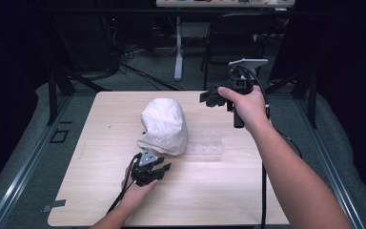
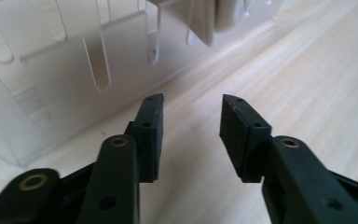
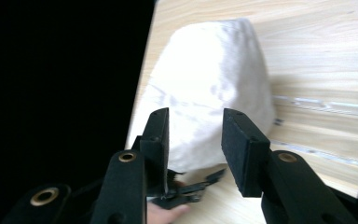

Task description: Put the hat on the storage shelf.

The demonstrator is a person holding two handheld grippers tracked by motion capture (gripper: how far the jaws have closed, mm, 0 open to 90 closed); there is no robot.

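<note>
A white, lumpy cloth mound (image 1: 164,125) stands in the middle of the wooden table (image 1: 100,143), draped over one end of a clear plastic slotted rack (image 1: 206,144). My left gripper (image 1: 162,170) rests low on the table just in front of the mound, open, with nothing between its jaws. In the left gripper view, that gripper (image 2: 191,122) points at bare wood beside the rack (image 2: 51,93), with a cloth edge (image 2: 209,21) hanging above. My right gripper (image 1: 208,98) is held in the air behind and right of the mound. It (image 3: 196,140) is open and empty, looking down at the cloth (image 3: 214,84).
The rack (image 3: 326,108) stretches right of the mound. The table's far edge (image 3: 145,70) drops into a dark floor. Behind the table are a chair (image 1: 238,38), a desk leg (image 1: 178,47) and cables. The left hand (image 3: 168,212) lies under my right gripper's line of sight.
</note>
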